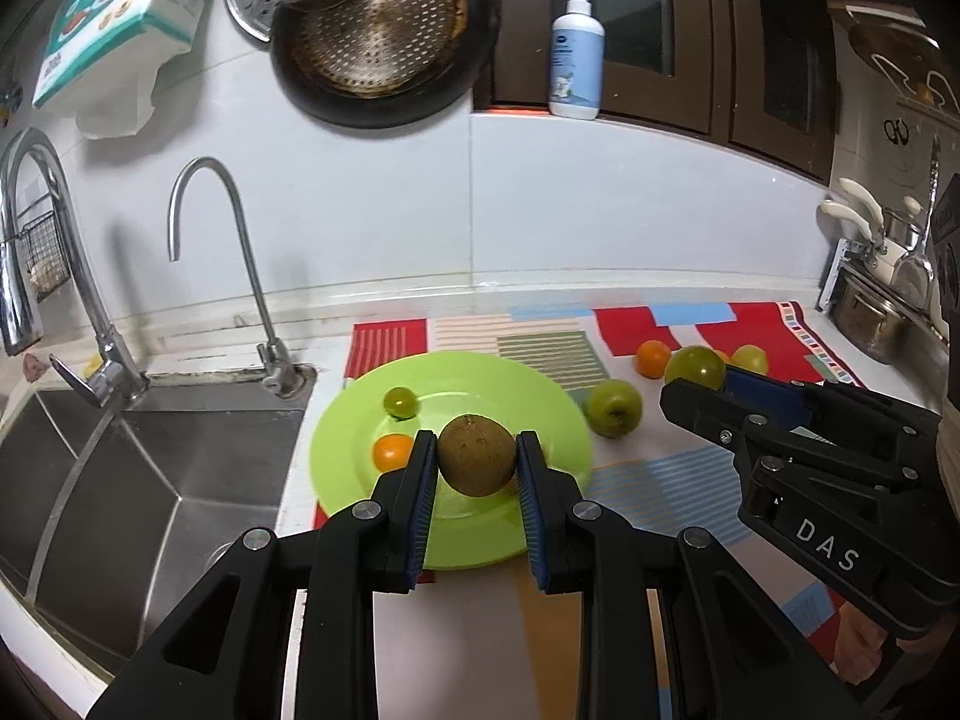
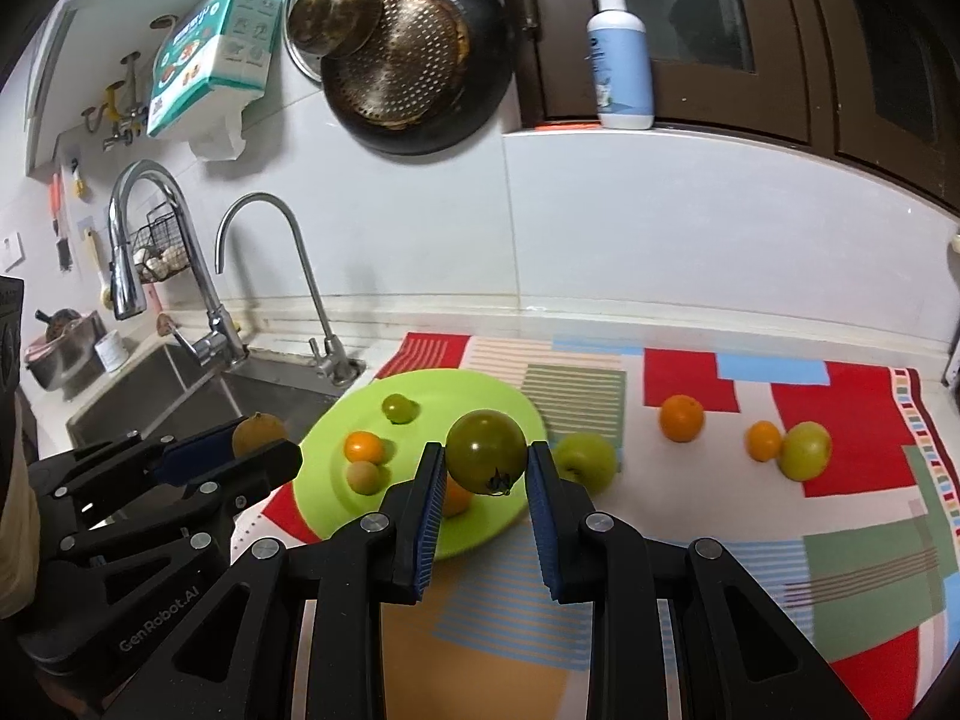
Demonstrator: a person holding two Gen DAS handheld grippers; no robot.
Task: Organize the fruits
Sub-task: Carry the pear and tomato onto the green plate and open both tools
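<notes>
I am watching both wrist feeds. My left gripper [image 1: 477, 462] is pinching a brown round fruit [image 1: 477, 455] between its blue pads, jaws closed onto its sides, and it is hanging above the near part of the lime green plate [image 1: 540, 414]. My right gripper [image 2: 486, 468] is clamping a green tomato [image 2: 486, 450] the same way, calyx pointing down, and it is hovering over the plate's right portion.

The plate is sitting on the left end of a patterned mat [image 2: 750, 534], just beside the steel sink [image 1: 150, 480]. I am counting the fruit lying on the plate: a small green one [image 2: 399, 407] toward the far side, a small orange one [image 2: 363, 447] nearer, a pale tan one [image 2: 363, 476] touching or just beside it, and another orange piece [image 2: 459, 498] partly hidden behind the right gripper's left finger.

Off the plate, on the mat, a green apple [image 2: 585, 461] is resting just beside the plate's right rim. Farther right, an orange [image 2: 681, 417] is sitting alone, and well past it a smaller orange fruit [image 2: 763, 440] is touching a yellow-green one [image 2: 806, 450].

Two taps [image 1: 240, 264] are standing behind the sink. A dark pan [image 1: 384, 36] is hanging on the wall, and a pump bottle [image 1: 576, 54] is standing on the ledge.
</notes>
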